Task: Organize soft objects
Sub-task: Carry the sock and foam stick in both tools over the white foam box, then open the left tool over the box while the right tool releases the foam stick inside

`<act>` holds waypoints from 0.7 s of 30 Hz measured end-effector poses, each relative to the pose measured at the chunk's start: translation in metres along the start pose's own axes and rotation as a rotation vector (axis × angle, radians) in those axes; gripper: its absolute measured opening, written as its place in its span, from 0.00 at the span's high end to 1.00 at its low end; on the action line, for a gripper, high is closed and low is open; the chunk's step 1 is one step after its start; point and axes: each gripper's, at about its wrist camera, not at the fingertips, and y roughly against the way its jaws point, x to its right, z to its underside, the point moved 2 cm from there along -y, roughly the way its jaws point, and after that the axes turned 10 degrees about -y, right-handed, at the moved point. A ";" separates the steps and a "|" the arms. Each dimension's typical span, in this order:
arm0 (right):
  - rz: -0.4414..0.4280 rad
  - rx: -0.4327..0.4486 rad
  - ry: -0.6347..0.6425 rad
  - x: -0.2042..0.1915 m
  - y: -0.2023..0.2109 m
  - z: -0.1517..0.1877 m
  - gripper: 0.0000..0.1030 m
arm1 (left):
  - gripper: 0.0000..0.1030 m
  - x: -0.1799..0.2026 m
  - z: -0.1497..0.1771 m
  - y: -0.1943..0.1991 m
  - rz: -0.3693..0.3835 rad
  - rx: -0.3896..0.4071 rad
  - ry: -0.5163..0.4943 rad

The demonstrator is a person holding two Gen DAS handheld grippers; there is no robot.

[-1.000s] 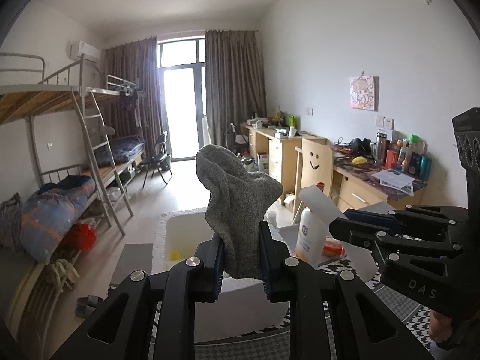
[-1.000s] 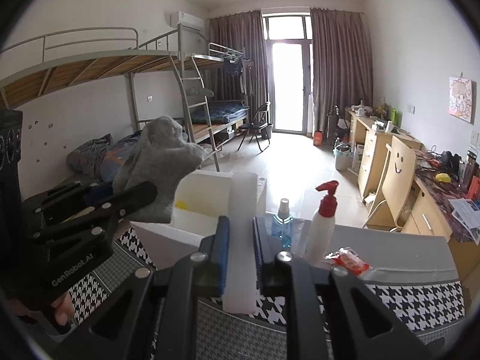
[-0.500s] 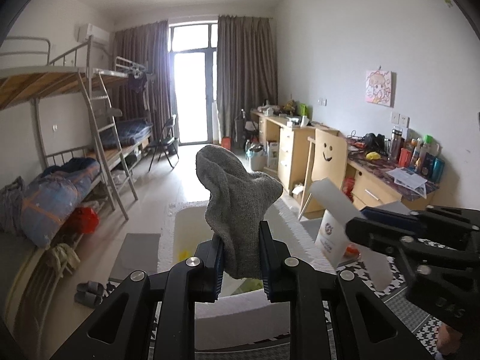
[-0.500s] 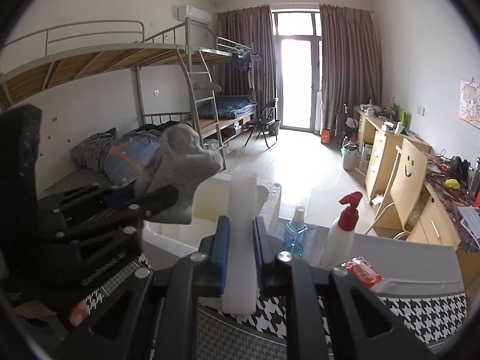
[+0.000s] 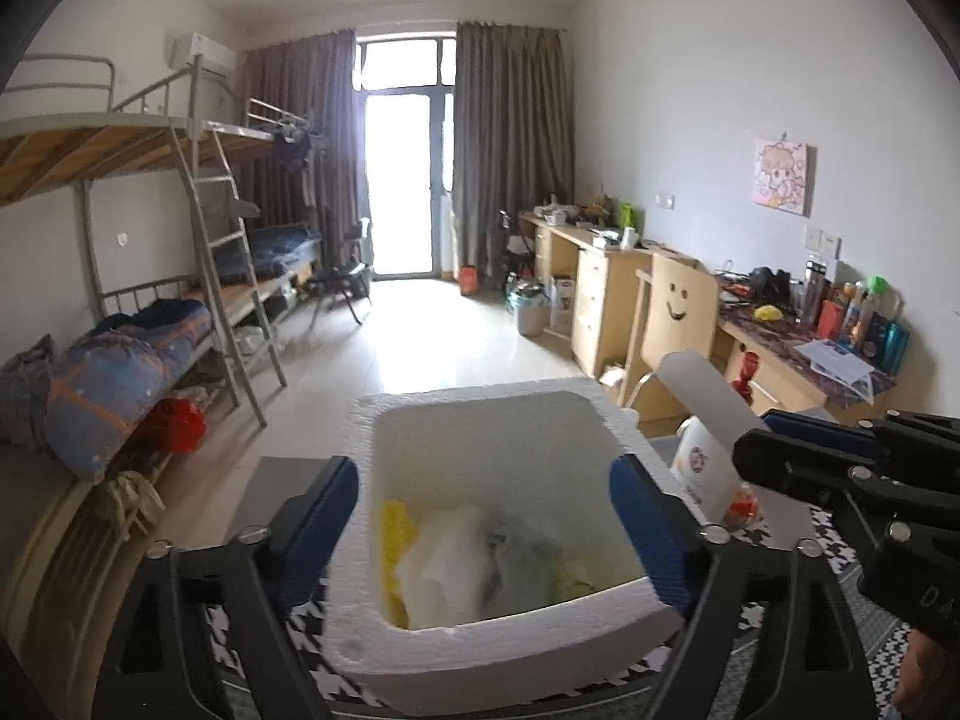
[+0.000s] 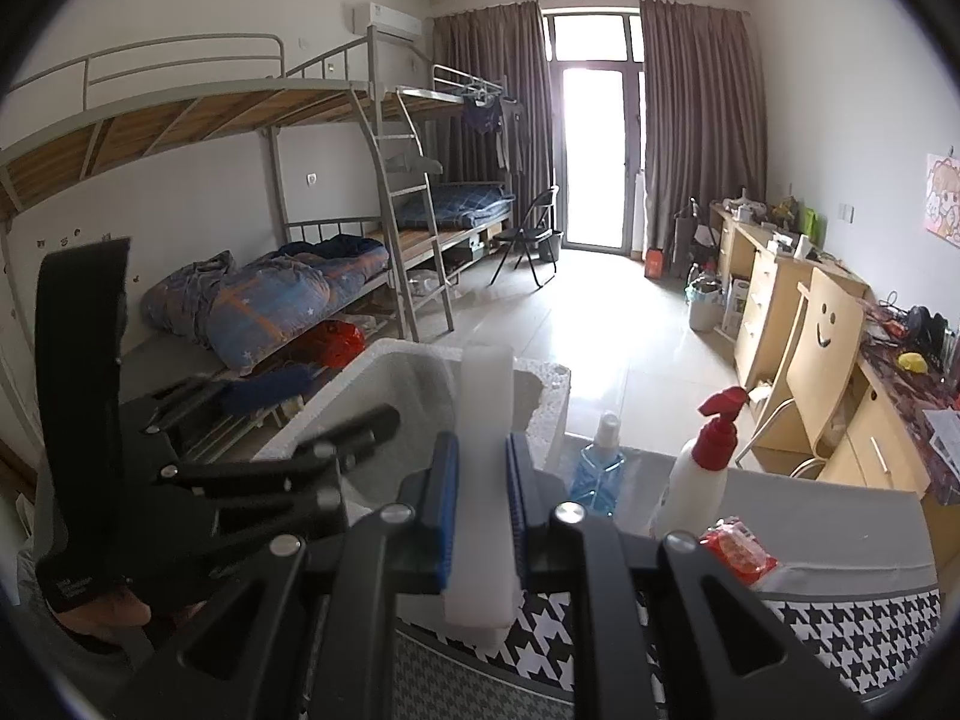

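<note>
A white foam box (image 5: 360, 630) stands on the houndstooth table. My left gripper (image 5: 486, 510) is open and empty above it, its jaws spread wide on either side of the box's opening. Inside lie white and grey soft cloths (image 5: 474, 564) and something yellow (image 5: 393, 534). My right gripper (image 6: 478, 498) is shut on a white foam slab (image 6: 483, 480), held upright beside the box (image 6: 552, 414). The right gripper also shows in the left wrist view (image 5: 840, 468) with the slab (image 5: 702, 384). The left gripper shows in the right wrist view (image 6: 336, 438) over the box.
A blue spray bottle (image 6: 600, 468), a white pump bottle with a red top (image 6: 696, 480) and a red packet (image 6: 738, 552) stand on the table right of the box. Bunk beds (image 6: 300, 276) line the left wall, desks and a smiley chair (image 6: 822, 348) the right.
My left gripper opened and let go of the grey sock, which now lies in the foam box. The left gripper moved forward and down over the box. The right gripper kept its hold on the slab.
</note>
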 end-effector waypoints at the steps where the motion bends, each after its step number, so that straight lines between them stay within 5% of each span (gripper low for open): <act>1: 0.001 0.000 0.000 0.000 0.000 0.000 0.81 | 0.09 -0.002 0.000 0.001 -0.001 0.002 0.006; 6: -0.003 -0.001 0.001 0.001 -0.001 -0.003 0.81 | 0.01 -0.018 0.000 0.016 -0.039 0.032 0.040; 21: -0.045 -0.029 0.025 -0.013 -0.025 -0.009 0.81 | 0.01 -0.039 0.008 0.037 -0.107 0.048 0.066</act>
